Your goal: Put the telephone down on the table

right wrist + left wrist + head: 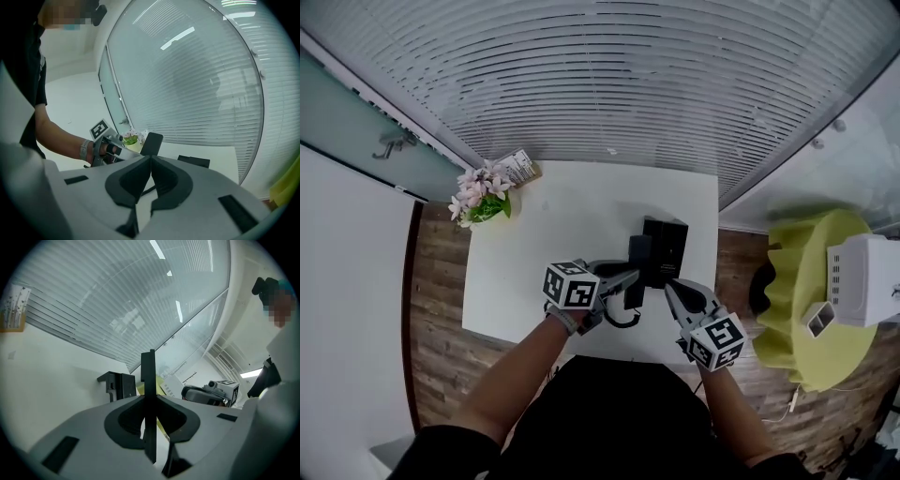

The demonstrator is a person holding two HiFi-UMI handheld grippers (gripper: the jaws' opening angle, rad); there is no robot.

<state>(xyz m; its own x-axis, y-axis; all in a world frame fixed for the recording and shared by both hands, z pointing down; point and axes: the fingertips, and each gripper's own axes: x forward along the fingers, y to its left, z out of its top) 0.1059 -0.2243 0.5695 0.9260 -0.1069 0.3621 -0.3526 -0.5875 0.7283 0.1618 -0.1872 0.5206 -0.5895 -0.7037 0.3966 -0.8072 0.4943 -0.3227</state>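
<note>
Far left, soft pink flower bunch at the back corner of the smooth white counter. Mid-frame, left hand-held gripper pinching the flat, matte black handset edge-on, off the counter, curly cord looping beneath. Just beyond, boxy black telephone base resting on the counter. Farther right, right hand-held gripper pressed together, nothing between its dark pads.

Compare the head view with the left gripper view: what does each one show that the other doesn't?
Head view only: the flowers at the table's far left corner. Left gripper view only: the left gripper seen along its jaws, pads pressed against the handset, which shows edge-on. Both: the phone base and the right gripper.
</note>
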